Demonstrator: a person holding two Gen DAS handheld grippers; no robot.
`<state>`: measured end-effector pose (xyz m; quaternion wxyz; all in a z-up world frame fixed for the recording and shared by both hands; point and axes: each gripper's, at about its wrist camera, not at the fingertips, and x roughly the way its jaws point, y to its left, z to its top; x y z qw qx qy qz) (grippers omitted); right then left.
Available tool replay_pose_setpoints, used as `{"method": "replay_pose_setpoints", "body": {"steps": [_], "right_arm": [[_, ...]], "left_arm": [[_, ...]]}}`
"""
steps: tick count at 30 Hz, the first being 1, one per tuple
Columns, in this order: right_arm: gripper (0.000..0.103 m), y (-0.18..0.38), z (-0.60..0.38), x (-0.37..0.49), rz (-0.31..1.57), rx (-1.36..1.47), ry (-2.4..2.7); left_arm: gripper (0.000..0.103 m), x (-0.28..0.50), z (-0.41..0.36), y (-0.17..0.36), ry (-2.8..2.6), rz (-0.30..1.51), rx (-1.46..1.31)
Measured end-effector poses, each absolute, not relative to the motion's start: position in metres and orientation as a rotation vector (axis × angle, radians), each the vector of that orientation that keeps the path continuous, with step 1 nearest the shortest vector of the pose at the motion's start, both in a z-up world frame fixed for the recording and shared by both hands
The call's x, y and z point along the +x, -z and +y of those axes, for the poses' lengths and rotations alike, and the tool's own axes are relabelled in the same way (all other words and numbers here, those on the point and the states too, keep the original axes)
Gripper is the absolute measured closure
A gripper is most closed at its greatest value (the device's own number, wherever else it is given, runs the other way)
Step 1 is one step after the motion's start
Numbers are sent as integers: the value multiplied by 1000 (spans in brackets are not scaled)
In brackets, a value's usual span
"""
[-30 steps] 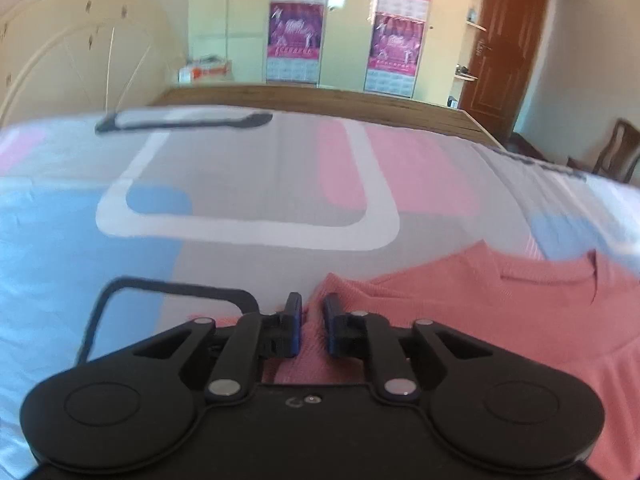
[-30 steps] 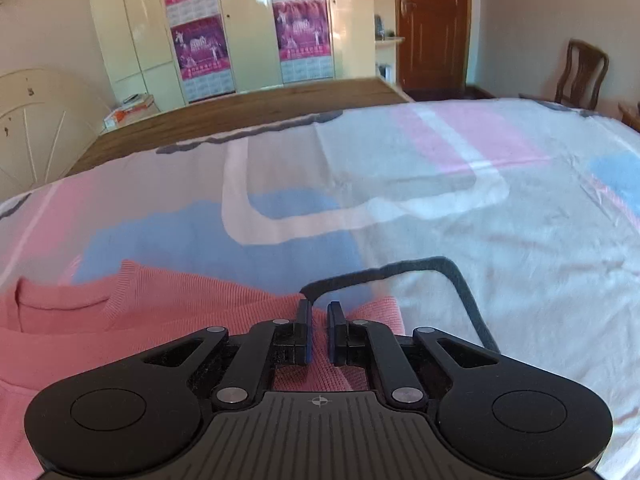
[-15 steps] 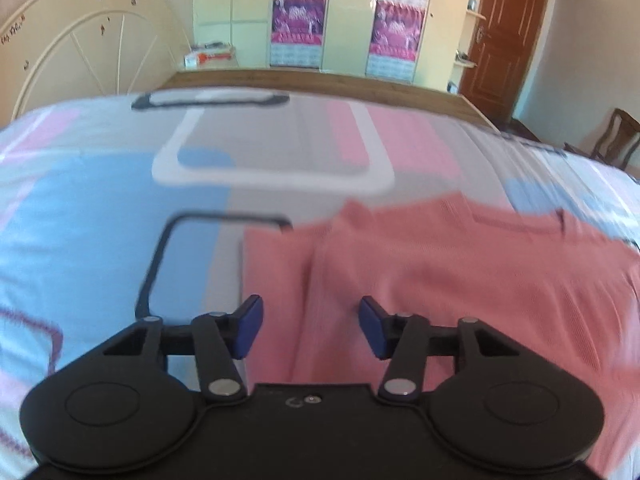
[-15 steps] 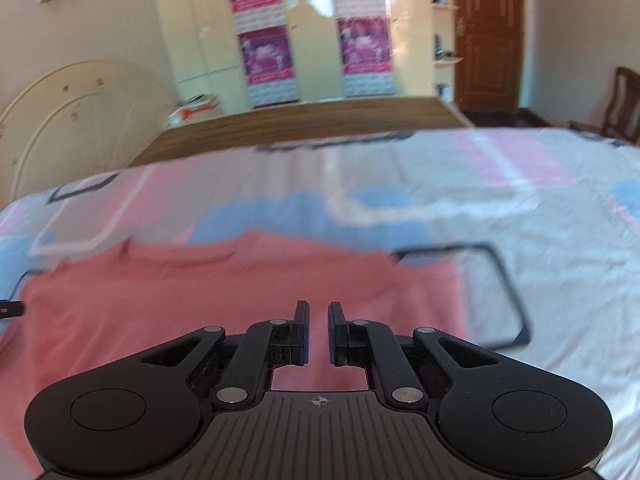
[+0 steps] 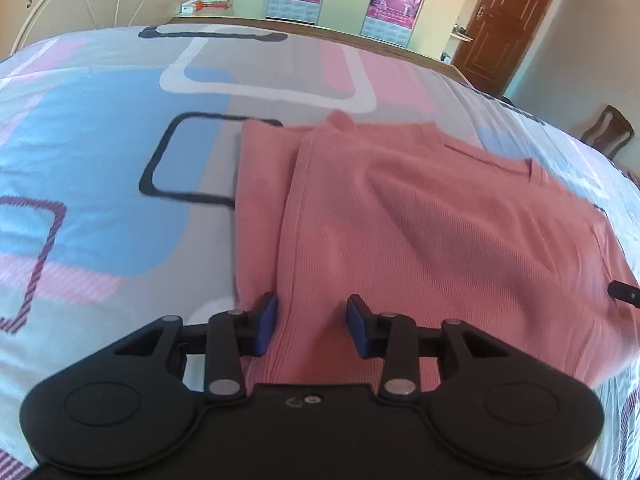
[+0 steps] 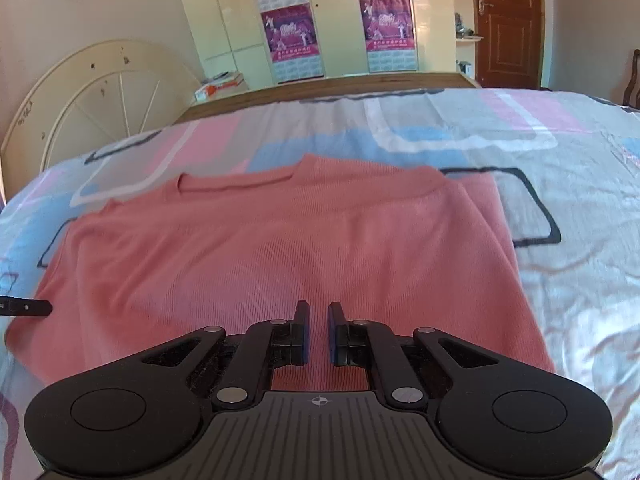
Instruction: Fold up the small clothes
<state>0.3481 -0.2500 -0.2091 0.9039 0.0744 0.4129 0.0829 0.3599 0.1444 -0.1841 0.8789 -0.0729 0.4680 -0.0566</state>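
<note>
A salmon-pink knit top point(image 5: 420, 216) lies flat on the patterned bedsheet point(image 5: 100, 168), neckline toward the far side. It also shows in the right wrist view point(image 6: 280, 248). Its sleeves are folded in along both sides. My left gripper point(image 5: 312, 322) is open and empty, hovering over the near left part of the top. My right gripper point(image 6: 318, 330) hovers over the near middle of the top, its jaws a narrow gap apart with nothing between them. The tip of the other gripper shows at each view's edge.
A cream headboard point(image 6: 96, 96) stands at the bed's left. A wooden bed frame edge point(image 6: 340, 84) lies beyond the sheet. Wardrobe doors with posters point(image 6: 292, 36) and a brown door point(image 6: 508, 20) are behind. A wooden chair point(image 5: 608, 128) stands at the right.
Both grippers let go of the sleeve corners and pulled back toward the near hem. The left jaws opened wide. The sleeves now lie folded over the top.
</note>
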Motion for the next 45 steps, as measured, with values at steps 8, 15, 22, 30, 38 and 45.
{"method": "replay_pose_setpoints", "body": {"steps": [8, 15, 22, 30, 38, 45], "right_arm": [[96, 205, -245, 338, 835, 135, -158], [96, 225, -261, 329, 866, 58, -79], [95, 200, -253, 327, 820, 61, -117], [84, 191, -217, 349, 797, 88, -199], [53, 226, -189, 334, 855, -38, -234], [53, 227, -181, 322, 869, -94, -269]], "left_arm": [[97, 331, 147, 172, 59, 881, -150], [89, 326, 139, 176, 61, 916, -58], [45, 311, 119, 136, 22, 739, -31], [38, 351, 46, 154, 192, 778, -47], [30, 336, 44, 188, 165, 873, -29], [24, 323, 32, 197, 174, 877, 39]]}}
